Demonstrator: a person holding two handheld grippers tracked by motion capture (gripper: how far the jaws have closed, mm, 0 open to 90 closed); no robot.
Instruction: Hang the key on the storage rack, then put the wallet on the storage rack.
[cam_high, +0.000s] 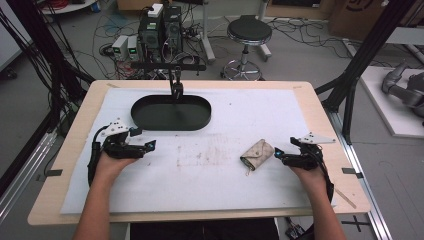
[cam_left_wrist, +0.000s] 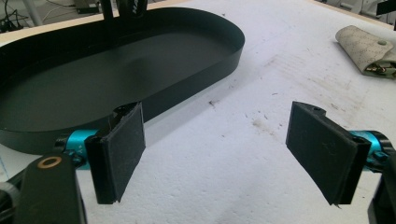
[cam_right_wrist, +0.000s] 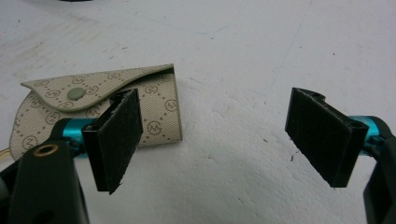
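Your right gripper (cam_right_wrist: 212, 140) is spread wide, holding nothing; the wallet (cam_right_wrist: 98, 109) lies just ahead, toward the table's right edge. Centre it between the jaws before you squeeze. Your left gripper (cam_left_wrist: 233, 149) rests spread beside the tray (cam_left_wrist: 140, 56).

A black oval tray (cam_high: 170, 113) sits on the white mat (cam_high: 225, 195) around 11 o'clock, nothing in it as far as I can see. The mat covers most of the wooden tabletop (cam_high: 95, 90) and has a brownish smudge (cam_high: 207, 155) near the middle. Past the far edge, at 12 o'clock, there's a round black stool (cam_high: 249, 31) on the floor, with computer towers (cam_high: 161, 29) and tangled cables (cam_high: 107, 30) over at 11.
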